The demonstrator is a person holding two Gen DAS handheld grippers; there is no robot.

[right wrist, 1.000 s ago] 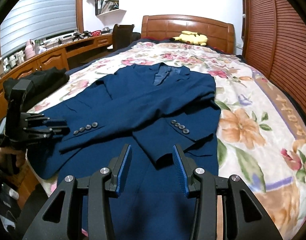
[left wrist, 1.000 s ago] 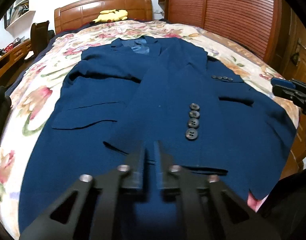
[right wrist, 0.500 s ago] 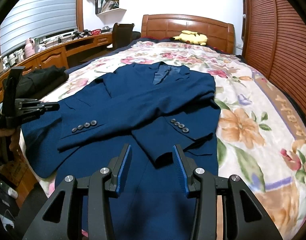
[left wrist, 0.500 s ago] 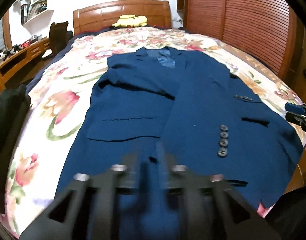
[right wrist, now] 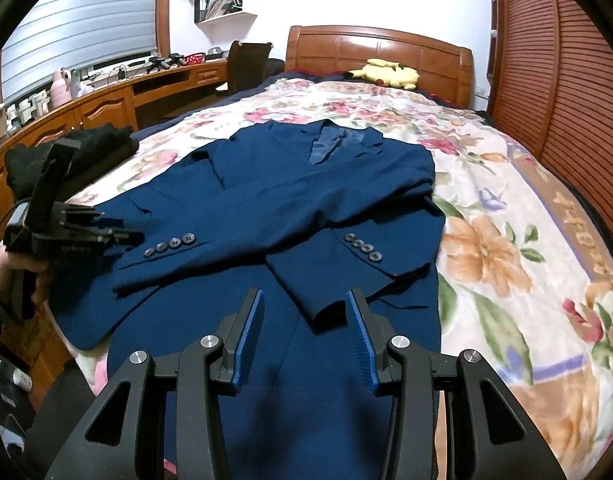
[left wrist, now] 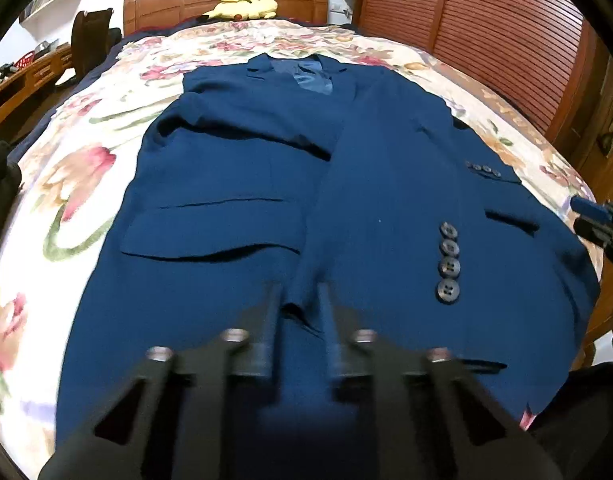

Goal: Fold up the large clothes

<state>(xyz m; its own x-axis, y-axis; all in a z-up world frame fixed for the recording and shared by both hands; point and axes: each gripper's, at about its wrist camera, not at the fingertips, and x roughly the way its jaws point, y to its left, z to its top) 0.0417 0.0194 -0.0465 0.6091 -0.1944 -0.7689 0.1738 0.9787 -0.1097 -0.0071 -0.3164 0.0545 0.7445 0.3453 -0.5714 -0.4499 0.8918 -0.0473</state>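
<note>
One navy jacket (right wrist: 290,216) lies spread on the bed (right wrist: 518,264), collar at the far end, hem hanging over the near edge under both sets of jaws. Its two sleeves are folded across the front, and each cuff carries four buttons: one row (right wrist: 362,247) sits just ahead of the right gripper (right wrist: 306,322), the other (right wrist: 170,244) just off the tips of the left gripper (right wrist: 126,236). The right gripper's jaws stand partly apart with nothing between them — the nearer cuff's end lies just ahead of the gap, over the jacket's lower front. The left gripper's jaws have just been closing and now stand narrow; in its own blurred view (left wrist: 298,304) a cuff corner shows in the slit, but whether the pads pinch it I cannot tell. One hand (right wrist: 10,276) holds that tool at the bed's left edge. To the right of the right jaws the floral bedcover lies bare to the bed's edge. One yellow plush toy (right wrist: 386,74) rests by the headboard, well beyond everything.
</note>
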